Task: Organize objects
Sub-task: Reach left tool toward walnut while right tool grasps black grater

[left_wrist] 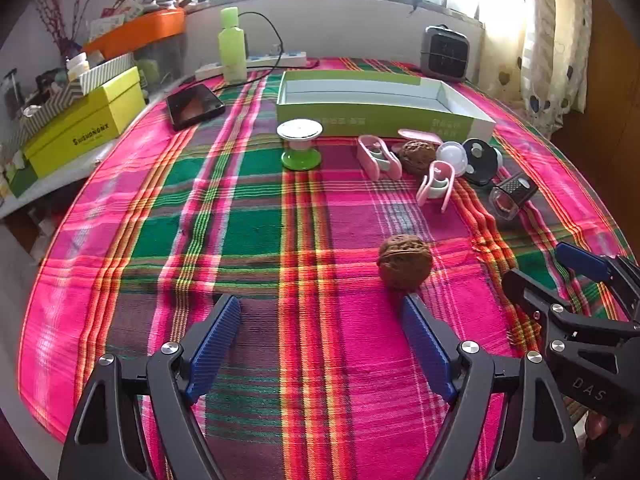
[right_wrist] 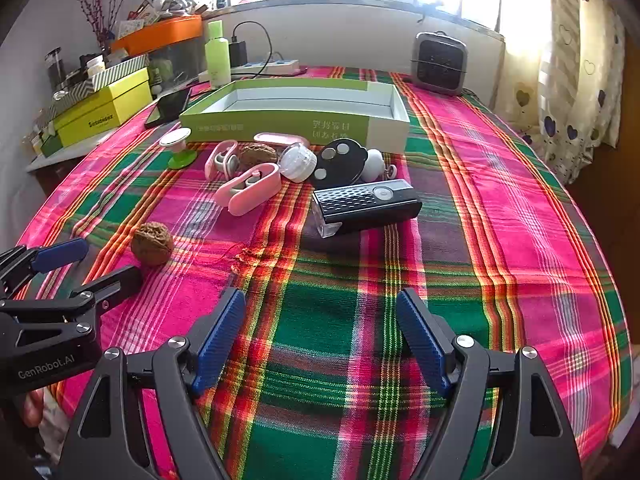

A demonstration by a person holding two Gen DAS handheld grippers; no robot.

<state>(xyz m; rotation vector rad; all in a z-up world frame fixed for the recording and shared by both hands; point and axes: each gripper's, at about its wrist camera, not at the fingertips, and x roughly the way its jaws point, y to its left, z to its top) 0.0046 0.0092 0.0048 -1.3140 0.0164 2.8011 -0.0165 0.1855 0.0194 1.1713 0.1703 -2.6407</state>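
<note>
While both tools — left tool (left_wrist: pixel 322 312), right tool (right_wrist: pixel 320 304) — are gaping wide, empty, the walnut (left_wrist: pixel 405 261) at 1 o'clock is risking rolling if nudged.

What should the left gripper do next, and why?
Probably ease the open left gripper forward and rightward around the lone walnut: it lies just ahead of the right finger, apart from the cluster, and the green box looks empty.

left gripper (right_wrist: pixel 60 268) body: "GenRobot.AI" | right gripper (left_wrist: pixel 560 280) body: "DAS" | yellow-green lidded box (left_wrist: pixel 84 128): dark brand word on its side, too blurred to read | green open tray box (right_wrist: pixel 296 124): pale characters on its front wall, upside down, unreadable
</note>
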